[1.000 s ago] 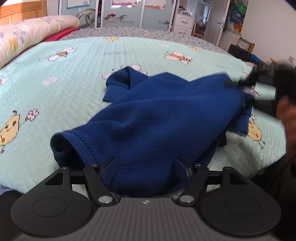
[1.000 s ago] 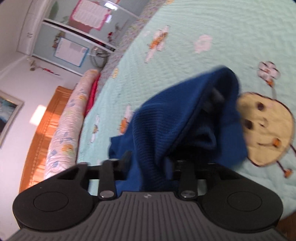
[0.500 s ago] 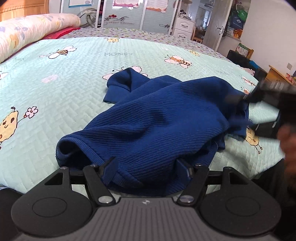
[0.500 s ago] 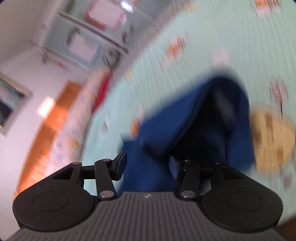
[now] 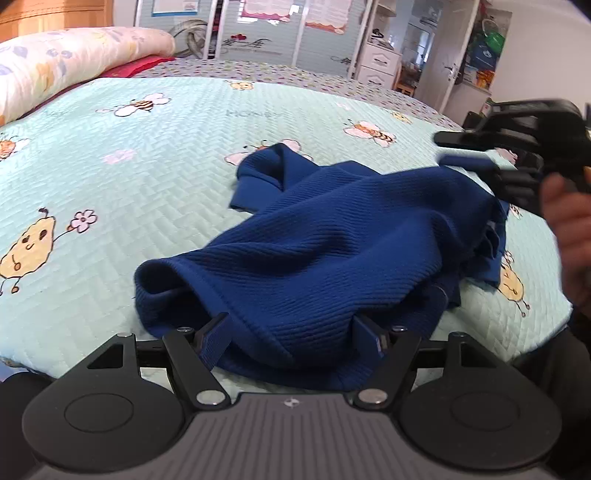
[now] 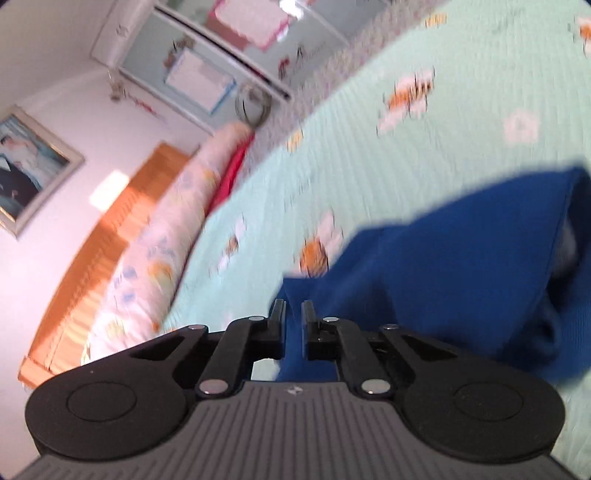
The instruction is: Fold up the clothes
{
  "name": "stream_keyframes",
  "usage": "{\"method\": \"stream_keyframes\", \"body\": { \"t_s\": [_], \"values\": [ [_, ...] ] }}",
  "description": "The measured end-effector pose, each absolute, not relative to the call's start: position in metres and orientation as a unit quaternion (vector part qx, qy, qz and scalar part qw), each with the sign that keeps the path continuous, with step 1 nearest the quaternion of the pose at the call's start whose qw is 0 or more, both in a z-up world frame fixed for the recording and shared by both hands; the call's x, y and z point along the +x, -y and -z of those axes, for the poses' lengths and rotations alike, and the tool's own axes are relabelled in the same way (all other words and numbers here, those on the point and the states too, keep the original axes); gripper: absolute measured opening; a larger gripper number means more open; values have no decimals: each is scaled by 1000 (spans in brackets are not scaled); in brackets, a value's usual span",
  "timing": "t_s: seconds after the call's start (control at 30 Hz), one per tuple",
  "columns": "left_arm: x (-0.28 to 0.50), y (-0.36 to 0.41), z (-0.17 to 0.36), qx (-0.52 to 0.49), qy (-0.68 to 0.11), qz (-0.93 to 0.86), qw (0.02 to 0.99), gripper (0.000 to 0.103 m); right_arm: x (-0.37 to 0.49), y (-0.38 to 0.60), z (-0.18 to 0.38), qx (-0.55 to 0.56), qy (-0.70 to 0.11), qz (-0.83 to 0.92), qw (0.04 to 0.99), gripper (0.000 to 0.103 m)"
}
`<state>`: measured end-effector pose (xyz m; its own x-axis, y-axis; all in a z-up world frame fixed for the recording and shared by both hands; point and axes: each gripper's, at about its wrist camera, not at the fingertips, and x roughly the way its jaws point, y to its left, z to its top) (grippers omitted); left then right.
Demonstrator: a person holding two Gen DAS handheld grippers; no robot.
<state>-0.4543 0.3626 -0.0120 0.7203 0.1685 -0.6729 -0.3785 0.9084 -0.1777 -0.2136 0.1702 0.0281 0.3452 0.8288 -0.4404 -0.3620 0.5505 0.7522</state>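
A dark blue knit sweater (image 5: 332,254) lies crumpled on the mint bedspread (image 5: 166,166). My left gripper (image 5: 291,325) is open wide at the near edge, and the sweater's hem bulges between its fingers (image 5: 218,328) and spreads past them on both sides. My right gripper (image 5: 448,149), held by a hand (image 5: 565,221), hovers just over the sweater's raised right edge. Its jaws are closing, with a light strip still showing between them. In the right wrist view the right gripper (image 6: 293,306) shows a narrow gap, with the sweater (image 6: 461,266) blurred behind and under it.
A long floral pillow (image 5: 66,62) and a wooden headboard (image 6: 92,266) sit at the bed's far left. Wardrobe doors (image 5: 258,29) and white drawers (image 5: 376,62) stand beyond the bed. The bed's near edge runs right under my left gripper.
The right gripper opened on the sweater's right edge, rose off it and narrowed again. The sweater's right side sank and lies lower. The left gripper stayed put.
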Motion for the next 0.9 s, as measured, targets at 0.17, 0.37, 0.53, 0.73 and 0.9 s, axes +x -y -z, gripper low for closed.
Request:
{"method": "stream_keyframes", "body": {
  "t_s": [0.17,0.37,0.53,0.73,0.9],
  "values": [
    [-457,-372,14,-161,-338,-160,914,73,-243,-158,1,262,-505,-416,709,57],
    [-458,-371,13,-161,-335,-162,914,73,-255,-181,42,299,-561,-407,656,76],
    [-461,-368,10,-158,-330,-168,915,73,-228,-208,39,319,-571,-385,651,21],
    [-460,-369,9,-158,-323,-163,919,73,-217,-163,-65,373,-384,-431,726,12],
    [-450,-360,13,-140,-324,-149,924,73,-204,-109,-90,396,-328,-383,767,12]
  ]
}}
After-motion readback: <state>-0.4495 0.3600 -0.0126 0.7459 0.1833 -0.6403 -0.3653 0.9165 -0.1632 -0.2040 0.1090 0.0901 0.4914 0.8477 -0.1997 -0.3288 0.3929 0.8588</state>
